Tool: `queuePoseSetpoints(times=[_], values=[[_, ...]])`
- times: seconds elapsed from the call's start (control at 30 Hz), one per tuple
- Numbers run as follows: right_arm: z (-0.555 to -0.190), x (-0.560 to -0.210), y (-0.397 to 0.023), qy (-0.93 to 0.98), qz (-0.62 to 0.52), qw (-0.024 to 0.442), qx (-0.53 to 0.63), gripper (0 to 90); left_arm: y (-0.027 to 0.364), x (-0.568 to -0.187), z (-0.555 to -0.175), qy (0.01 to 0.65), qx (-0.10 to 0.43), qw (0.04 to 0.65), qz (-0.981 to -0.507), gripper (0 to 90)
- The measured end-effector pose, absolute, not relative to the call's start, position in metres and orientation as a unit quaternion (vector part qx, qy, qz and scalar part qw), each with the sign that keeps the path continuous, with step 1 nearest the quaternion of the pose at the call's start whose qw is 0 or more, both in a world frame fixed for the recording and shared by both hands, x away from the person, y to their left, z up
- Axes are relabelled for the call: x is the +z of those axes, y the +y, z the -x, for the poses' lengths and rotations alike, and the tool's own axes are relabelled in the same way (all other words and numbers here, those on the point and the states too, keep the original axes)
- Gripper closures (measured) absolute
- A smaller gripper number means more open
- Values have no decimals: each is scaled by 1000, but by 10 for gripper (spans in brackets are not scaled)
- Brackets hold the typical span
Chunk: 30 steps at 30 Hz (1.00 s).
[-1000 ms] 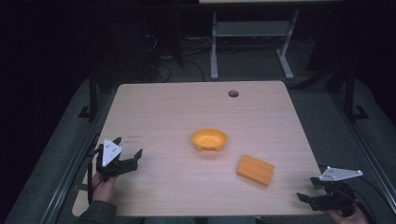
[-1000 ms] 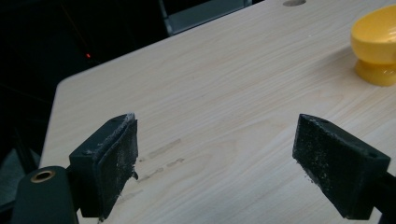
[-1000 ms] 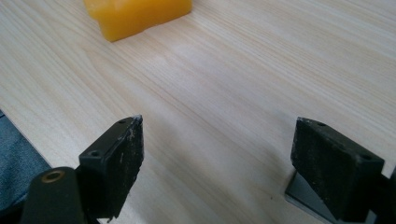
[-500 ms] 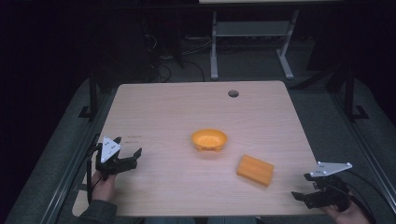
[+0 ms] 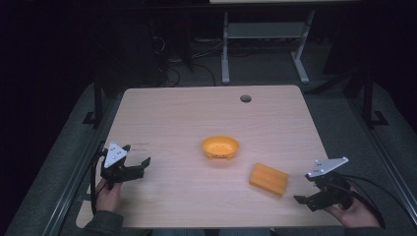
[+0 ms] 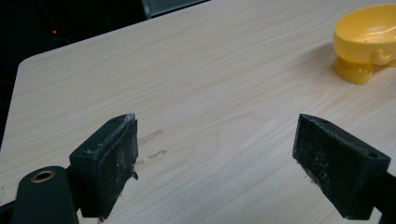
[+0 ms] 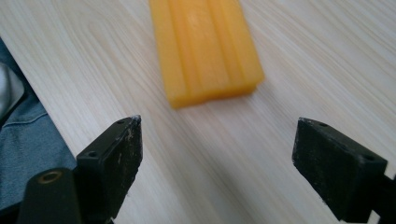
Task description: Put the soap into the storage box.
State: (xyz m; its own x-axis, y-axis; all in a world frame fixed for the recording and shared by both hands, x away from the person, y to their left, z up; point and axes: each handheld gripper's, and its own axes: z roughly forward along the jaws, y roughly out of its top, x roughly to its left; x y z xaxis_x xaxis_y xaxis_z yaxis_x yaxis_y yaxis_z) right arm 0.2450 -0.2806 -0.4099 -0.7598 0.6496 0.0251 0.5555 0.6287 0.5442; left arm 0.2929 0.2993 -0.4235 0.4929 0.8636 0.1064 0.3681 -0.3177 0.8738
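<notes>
- No words, labels, brand marks, numbers or signs can be read in any of the views.
</notes>
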Motion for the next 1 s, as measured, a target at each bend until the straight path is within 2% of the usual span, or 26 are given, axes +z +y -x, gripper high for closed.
queuePoseSetpoints(times=[0.17, 0.47, 1.0], values=[[-258, -409, -262, 911, -314, 80, 254, 154, 300, -423, -295, 407, 286, 420, -759, 134], [-287, -405, -229, 934, -277, 74, 215, 150, 300, -423, -296, 415, 297, 411, -755, 134], [-320, -417, -195, 948, -258, 45, 179, 144, 301, -421, -295, 412, 304, 416, -752, 134]])
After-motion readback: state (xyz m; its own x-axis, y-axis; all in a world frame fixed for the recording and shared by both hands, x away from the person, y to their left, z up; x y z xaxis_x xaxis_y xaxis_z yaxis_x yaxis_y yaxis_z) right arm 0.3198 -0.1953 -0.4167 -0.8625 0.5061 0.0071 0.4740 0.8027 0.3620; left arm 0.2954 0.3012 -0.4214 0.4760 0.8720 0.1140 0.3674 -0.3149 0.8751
